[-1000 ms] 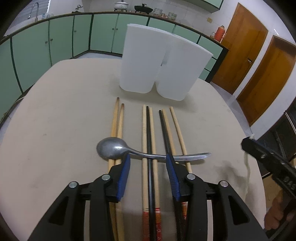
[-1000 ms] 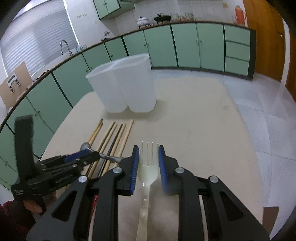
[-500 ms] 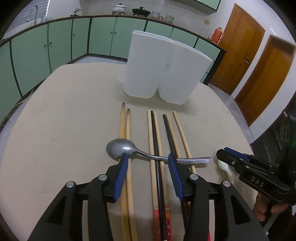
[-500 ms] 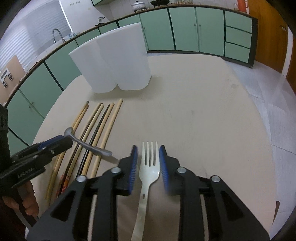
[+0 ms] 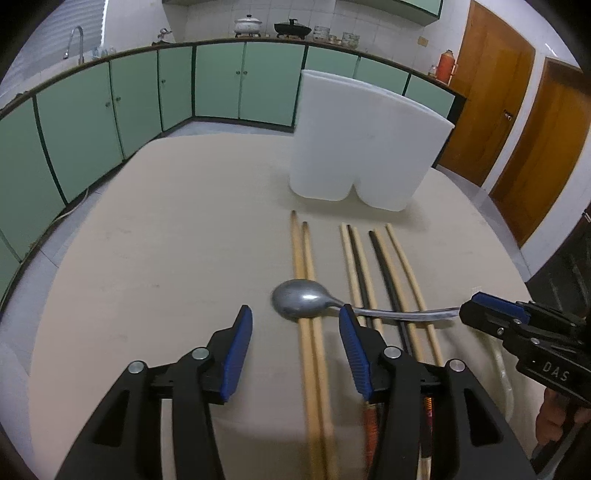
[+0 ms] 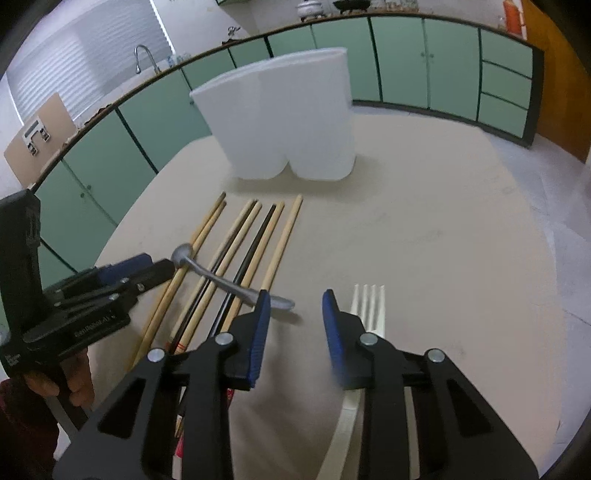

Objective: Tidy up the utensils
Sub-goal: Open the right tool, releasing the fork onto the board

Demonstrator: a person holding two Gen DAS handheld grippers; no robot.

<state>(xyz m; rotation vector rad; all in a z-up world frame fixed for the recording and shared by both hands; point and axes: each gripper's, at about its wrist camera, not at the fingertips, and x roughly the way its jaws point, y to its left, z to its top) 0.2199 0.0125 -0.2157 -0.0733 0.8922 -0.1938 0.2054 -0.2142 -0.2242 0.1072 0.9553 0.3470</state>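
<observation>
Nothing is yet seen stowed in the white two-compartment holder; its inside is hidden. The metal spoon is laid across the chopsticks on the table, and the plastic fork is lying beside them. The left gripper and right gripper are both held spread, nothing pinched. All sorting is judged left.

Green cabinets, wooden doors, perhaps pots on the counter.
</observation>
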